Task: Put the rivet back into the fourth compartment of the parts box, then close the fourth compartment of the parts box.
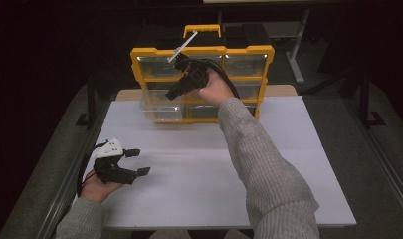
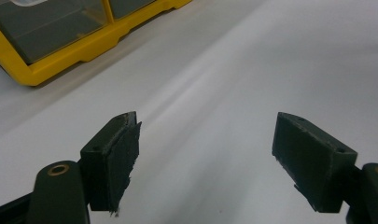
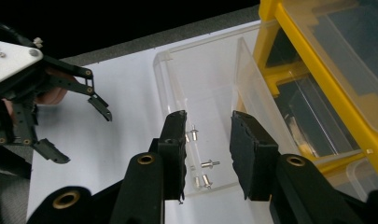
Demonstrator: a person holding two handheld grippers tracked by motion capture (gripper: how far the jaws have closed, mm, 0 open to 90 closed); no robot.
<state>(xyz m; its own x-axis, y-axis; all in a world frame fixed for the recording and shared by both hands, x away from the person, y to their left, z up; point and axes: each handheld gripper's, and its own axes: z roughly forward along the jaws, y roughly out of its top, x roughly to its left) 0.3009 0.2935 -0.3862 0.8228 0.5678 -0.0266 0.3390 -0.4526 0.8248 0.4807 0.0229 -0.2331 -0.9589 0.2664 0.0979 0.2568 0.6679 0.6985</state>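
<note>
**Right jaws parted over the pulled-out drawer, left hand waiting near the front-left corner**

My right gripper (image 1: 170, 93) is up at the far edge of the tabletop (image 1: 199, 164), held in front of the yellow organiser (image 1: 266, 55) that stands there. Its jaws are partly open with a gap between the pads and nothing clamped in them. They hang above the clear drawer (image 3: 210, 84), which is pulled out of the organiser's lower left side and juts toward me over the white surface. In the right gripper view I look down between my own two black jaws into that drawer: a few small metal screws (image 3: 203, 175) lie loose on its floor near the front wall, well apart from the pads. The pads touch neither the drawer wall nor the screws as far as I can tell. The other drawers in the yellow frame sit closed.

My left gripper (image 1: 134, 162) rests low near the front-left corner of the tabletop, well apart from the organiser, with my left hand (image 1: 97, 186) under it at the left edge. Its jaws stand wide open, with only bare white tabletop between them in the left gripper view.
</note>
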